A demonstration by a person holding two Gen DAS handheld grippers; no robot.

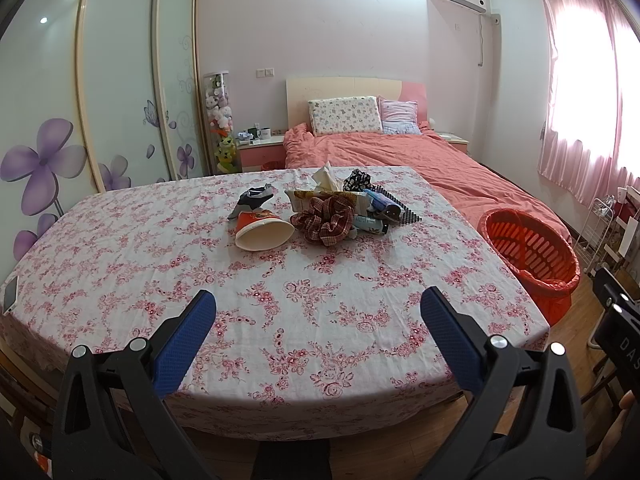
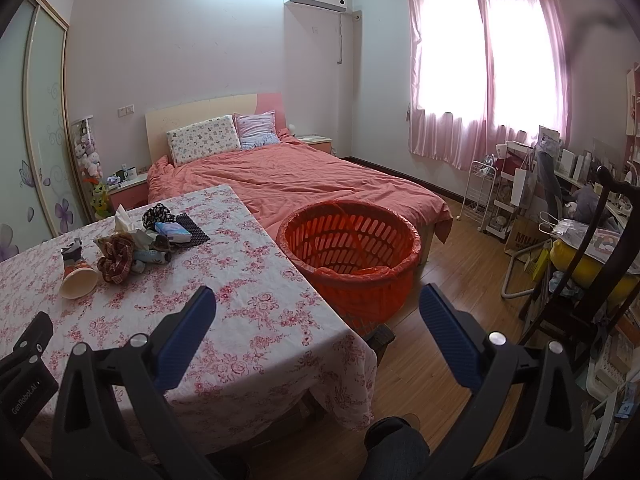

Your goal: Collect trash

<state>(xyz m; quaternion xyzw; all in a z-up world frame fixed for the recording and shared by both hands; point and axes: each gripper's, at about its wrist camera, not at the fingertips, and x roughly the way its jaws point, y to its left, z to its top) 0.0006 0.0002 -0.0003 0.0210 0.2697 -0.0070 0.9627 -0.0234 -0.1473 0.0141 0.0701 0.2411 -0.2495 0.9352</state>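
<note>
Both claws spread wide, holding nothing

The left gripper (image 1: 318, 304) and right gripper (image 2: 318, 302) hover apart from the tipped red-and-white paper cup (image 1: 262, 230) lying on the floral tablecloth (image 1: 120, 256), near the round orange plastic basket (image 2: 350, 240)

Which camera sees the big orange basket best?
The right wrist view: the orange basket sits near the middle, with its whole rim and inside showing. The left wrist view catches it only at the right edge, squashed by the lens.
</note>
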